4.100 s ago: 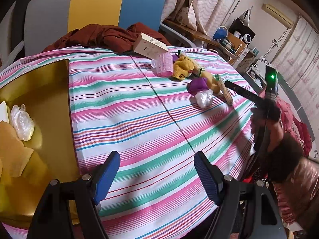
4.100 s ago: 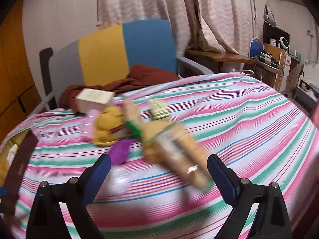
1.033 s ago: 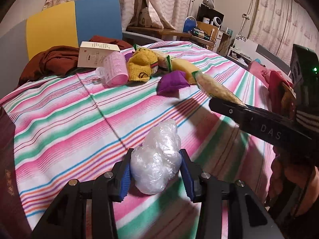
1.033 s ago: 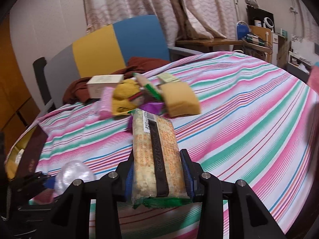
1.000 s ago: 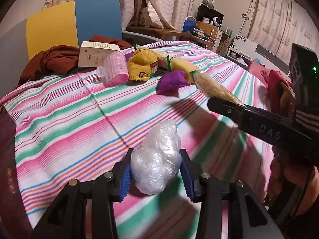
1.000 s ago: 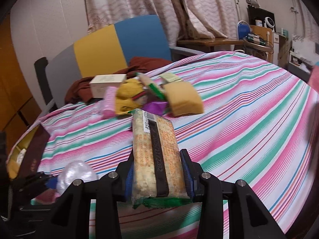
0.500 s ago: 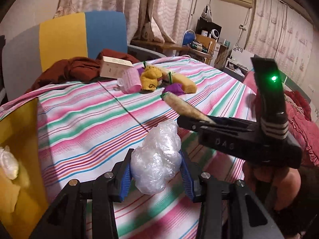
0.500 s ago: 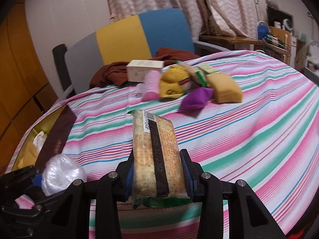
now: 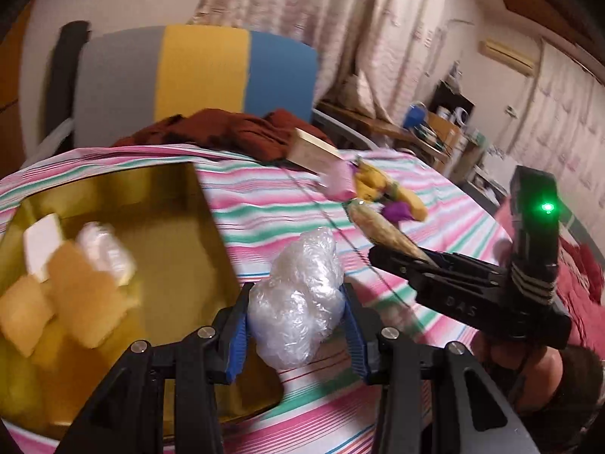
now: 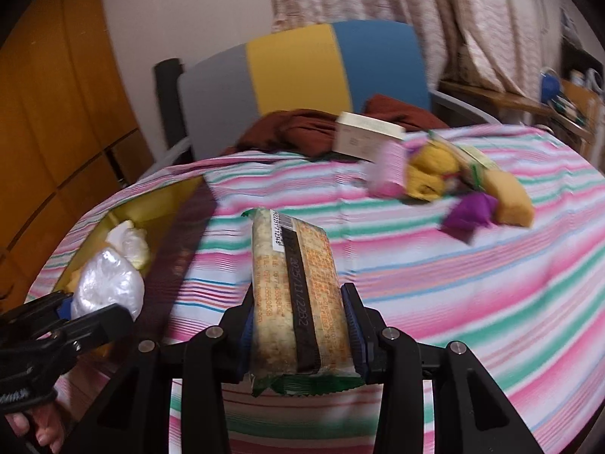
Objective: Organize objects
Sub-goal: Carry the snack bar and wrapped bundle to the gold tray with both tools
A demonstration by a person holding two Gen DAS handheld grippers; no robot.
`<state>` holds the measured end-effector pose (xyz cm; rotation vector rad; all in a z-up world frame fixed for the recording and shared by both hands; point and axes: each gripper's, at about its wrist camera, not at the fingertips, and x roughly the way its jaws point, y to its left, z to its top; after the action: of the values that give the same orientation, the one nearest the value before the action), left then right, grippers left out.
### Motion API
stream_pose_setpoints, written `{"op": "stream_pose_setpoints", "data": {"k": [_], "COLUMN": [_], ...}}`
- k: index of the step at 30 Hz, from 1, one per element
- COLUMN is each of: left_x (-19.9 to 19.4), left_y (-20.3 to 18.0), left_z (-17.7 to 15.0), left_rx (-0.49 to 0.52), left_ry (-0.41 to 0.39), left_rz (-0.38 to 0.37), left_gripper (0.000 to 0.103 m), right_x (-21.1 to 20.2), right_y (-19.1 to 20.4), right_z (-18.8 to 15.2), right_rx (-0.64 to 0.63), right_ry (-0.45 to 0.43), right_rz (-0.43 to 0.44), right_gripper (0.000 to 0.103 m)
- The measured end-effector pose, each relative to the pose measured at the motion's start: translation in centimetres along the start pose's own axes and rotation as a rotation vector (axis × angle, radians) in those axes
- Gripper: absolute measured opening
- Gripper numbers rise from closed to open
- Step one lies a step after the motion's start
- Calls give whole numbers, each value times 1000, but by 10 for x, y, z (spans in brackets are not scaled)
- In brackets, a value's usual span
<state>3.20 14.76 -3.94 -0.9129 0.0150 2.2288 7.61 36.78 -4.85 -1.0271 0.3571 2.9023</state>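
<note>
Clamping a crumpled ball of clear plastic wrap [image 9: 298, 299], the left gripper [image 9: 297, 335] has its blue-padded fingers [image 9: 236, 335] pressed against both sides of the bundle. The wrap hangs above the near right corner of a gold tray [image 9: 181, 204], which sits at the left end of the counter [image 9: 272, 208] on a pink, green and white striped cloth. Inside the tray lie several tan sponge-like pieces [image 9: 81, 295], a white flat piece [image 9: 39, 246] and another clear plastic bundle [image 9: 106, 253]; edges are blurred.

The right gripper [image 10: 298, 335] holds a long snack packet [image 10: 298, 295] lengthwise between its fingers [image 10: 353, 335], pads tight against the packet's sides, its barcode end pointing away, its green crimped end toward the camera. The packet is off the cloth, just right of the tray's dark edge. From the left wrist view the same packet juts out of the right gripper's black body, with a green light lit on the unit behind.

Far side of the counter, grouped close together: a cream box [image 10: 365, 136], a pink ribbed bottle [image 10: 389, 168], a yellow soft item [image 10: 429, 176], a purple pouch [image 10: 469, 213] and a tan sponge [image 10: 510, 198]. A rust-coloured cloth [image 10: 298, 132] is heaped behind them, in front of a chair [image 10: 298, 68] with grey, yellow and blue panels.
</note>
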Motion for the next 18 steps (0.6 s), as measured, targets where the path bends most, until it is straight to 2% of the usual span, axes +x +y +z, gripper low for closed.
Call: {"op": "stream_pose_setpoints", "data": {"k": [4, 10, 13, 18], "left_x": [-22, -56, -61, -54], "left_y": [28, 83, 111, 140], "left_z": [-3, -11, -17, -28], "left_rx": [-48, -193, -261, -324], "left_ry": [-32, -96, -78, -17], "left_rz": [62, 191, 240, 263], "left_gripper": [44, 44, 44, 44], "right_x": [0, 6, 17, 37], "right_y": [37, 98, 123, 155], "right_z": [11, 25, 27, 21], "right_rx": [-68, -161, -181, -221], "right_ry": [-12, 3, 39, 96], "right_rz": [68, 201, 253, 277], "right_gripper": [41, 42, 41, 43]}}
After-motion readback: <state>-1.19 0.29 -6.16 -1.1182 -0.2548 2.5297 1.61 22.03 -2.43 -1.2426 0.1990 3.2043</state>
